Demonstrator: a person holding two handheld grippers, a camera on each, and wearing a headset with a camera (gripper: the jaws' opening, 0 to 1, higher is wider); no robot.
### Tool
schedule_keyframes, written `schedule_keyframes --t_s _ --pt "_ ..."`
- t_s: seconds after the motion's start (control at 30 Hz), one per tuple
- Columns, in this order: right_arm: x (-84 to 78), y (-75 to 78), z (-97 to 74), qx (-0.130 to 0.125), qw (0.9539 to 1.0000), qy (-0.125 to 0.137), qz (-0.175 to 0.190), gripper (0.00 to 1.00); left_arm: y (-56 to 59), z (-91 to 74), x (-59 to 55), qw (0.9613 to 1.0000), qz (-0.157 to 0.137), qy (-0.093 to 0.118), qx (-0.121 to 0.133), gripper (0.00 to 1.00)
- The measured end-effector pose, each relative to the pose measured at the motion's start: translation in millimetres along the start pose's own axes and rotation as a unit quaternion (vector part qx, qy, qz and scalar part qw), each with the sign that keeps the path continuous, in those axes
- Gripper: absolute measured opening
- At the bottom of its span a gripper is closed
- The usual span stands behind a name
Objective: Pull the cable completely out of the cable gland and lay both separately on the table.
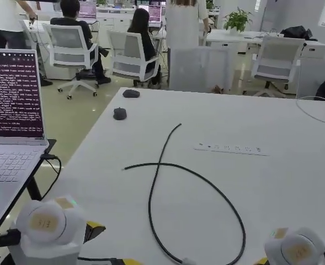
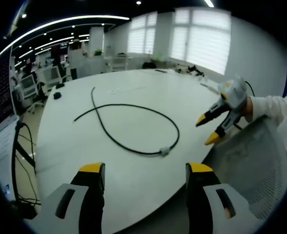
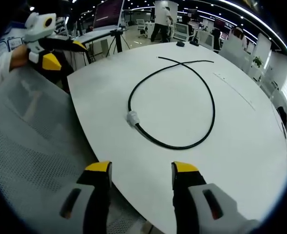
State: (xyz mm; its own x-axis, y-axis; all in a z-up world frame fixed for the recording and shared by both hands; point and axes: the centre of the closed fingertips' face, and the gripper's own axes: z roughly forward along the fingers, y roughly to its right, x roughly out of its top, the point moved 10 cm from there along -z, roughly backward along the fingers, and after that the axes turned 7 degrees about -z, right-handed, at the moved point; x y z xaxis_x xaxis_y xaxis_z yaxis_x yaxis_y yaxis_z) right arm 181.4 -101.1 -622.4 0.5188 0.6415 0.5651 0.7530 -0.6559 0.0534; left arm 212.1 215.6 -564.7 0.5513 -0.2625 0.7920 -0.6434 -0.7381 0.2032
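One cable [image 1: 149, 207] looped across the table [image 1: 294, 182] in the head view, its gland [image 1: 188, 261] at the near edge. In the left gripper view, the left tool [image 2: 145, 168], spread and empty, faced the gland ahead, slightly right. In the right gripper view, the right tool [image 3: 142, 166], likewise spread, had it ahead, slightly left, with the cable running crosswise.

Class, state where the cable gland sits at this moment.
The cable gland sits on the looped black cable, near the front edge of the white table; in the head view it lies at bottom centre.
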Motion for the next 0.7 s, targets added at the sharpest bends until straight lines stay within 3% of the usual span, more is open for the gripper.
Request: schedule_keyframes --t_s 0.7 --pt "-4.2 0.6 0.1 0.001 0.9999 -0.011 0.010 0.50 -0.7 -0.2 -0.4 1.0000 -0.001 -0.001 -0.001 0.67"
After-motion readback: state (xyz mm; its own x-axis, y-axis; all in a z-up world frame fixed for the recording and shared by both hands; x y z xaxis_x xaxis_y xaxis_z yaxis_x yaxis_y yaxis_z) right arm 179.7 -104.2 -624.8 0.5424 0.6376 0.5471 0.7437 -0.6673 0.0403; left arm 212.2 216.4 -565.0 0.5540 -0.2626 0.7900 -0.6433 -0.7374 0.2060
